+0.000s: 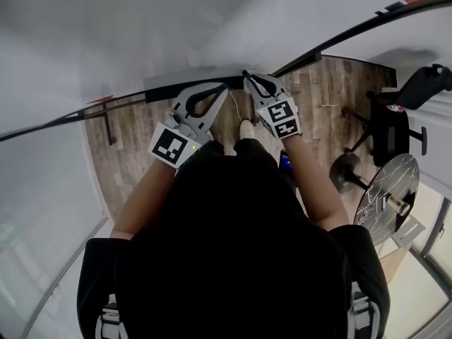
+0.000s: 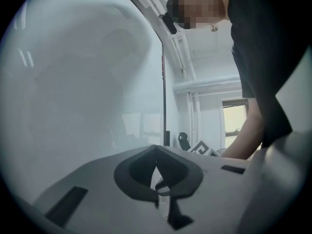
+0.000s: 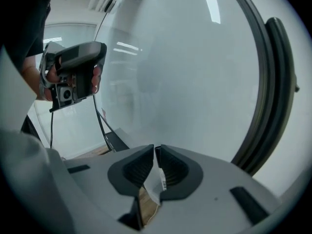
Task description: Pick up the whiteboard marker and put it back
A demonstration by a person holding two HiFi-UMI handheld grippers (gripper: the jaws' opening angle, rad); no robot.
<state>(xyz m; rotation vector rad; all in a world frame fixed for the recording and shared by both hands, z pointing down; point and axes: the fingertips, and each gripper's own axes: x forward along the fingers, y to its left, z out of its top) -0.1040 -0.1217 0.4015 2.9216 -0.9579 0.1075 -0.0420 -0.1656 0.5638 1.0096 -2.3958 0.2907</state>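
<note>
Starting at your right gripper (image 3: pixel 156 152): its fingers (image 3: pixel 134 172) stand slightly apart, tips not quite meeting. The whiteboard marker (image 3: pixel 155 183) sits in the slot between them, a white barrel with a barcode label lying close against one pad. I judge it loose there rather than pinched. Its long axis runs down through the slot at a slant, crosswise to the way the fingers point, so one end hangs below them toward the wooden floor (image 1: pixel 134 161).

Outward from that, the tray (image 1: pixel 185 87) at the foot of the whiteboard (image 3: pixel 185 72) is the thing to steer by. In the head view the right fingers' tips are just beside the tray's right end. In the right gripper view the tray lies below and to the left of the fingers. So the marker is not over the tray's middle, and I judge its axis is not yet lined up with the tray's length.

Your left gripper (image 2: pixel 156 149) has its fingers together on nothing. It is just beside the tray, further left along it, but your right hand is much the nearer to the marker.
</note>
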